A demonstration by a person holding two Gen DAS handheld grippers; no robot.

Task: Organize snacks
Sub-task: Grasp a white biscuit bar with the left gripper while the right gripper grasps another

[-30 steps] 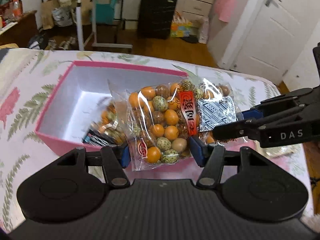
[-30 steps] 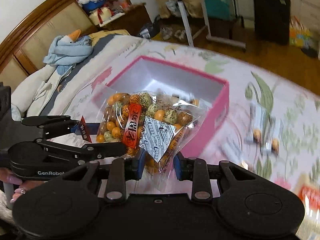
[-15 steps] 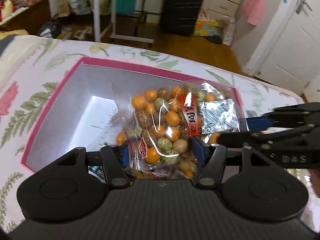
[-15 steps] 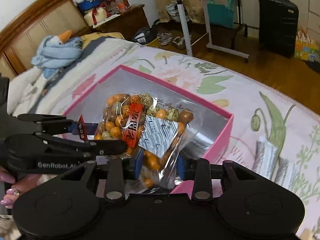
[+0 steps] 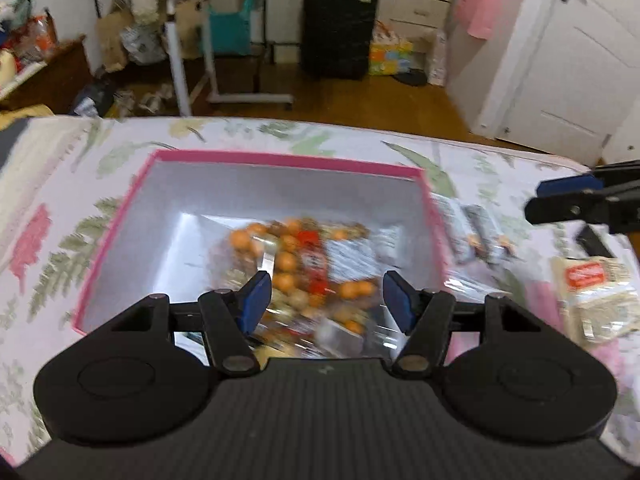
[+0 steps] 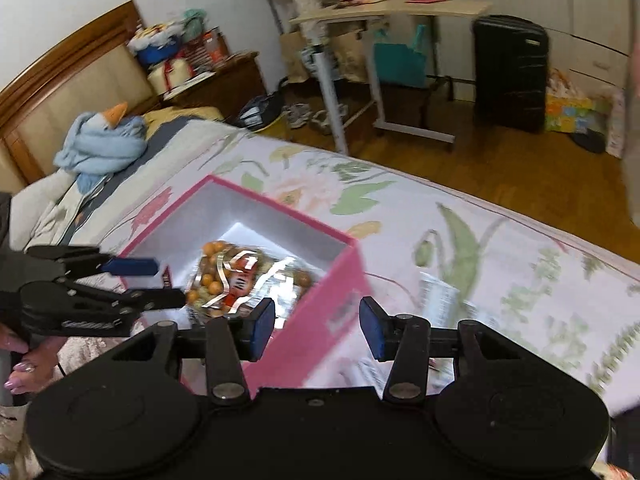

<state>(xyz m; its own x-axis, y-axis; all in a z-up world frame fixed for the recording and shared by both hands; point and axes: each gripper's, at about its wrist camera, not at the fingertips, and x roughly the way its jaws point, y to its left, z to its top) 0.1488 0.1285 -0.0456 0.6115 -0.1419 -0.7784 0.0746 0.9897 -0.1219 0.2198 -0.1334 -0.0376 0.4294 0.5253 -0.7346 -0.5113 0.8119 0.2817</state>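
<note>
A clear bag of orange and speckled round snacks point(image 5: 308, 264) lies inside the pink box point(image 5: 280, 160) on the floral bedspread; it also shows in the right wrist view point(image 6: 236, 276), in the box point(image 6: 340, 280). My left gripper point(image 5: 326, 304) is open and empty, just above the near side of the box over the bag. My right gripper point(image 6: 316, 328) is open and empty, above the box's right wall. The right gripper shows at the far right of the left wrist view point(image 5: 576, 200); the left gripper shows at the left of the right wrist view point(image 6: 140, 284).
Several small snack packets point(image 5: 472, 232) lie on the bedspread right of the box, with a pale packet point(image 5: 596, 296) further right. One packet point(image 6: 440, 292) lies beside the box. A blue plush point(image 6: 100, 144) lies near the headboard. The bed's far edge drops to a wooden floor.
Both grippers opened and let go of the snack bag, which dropped into the pink box. The right gripper drew back to the right, clear of the bag.
</note>
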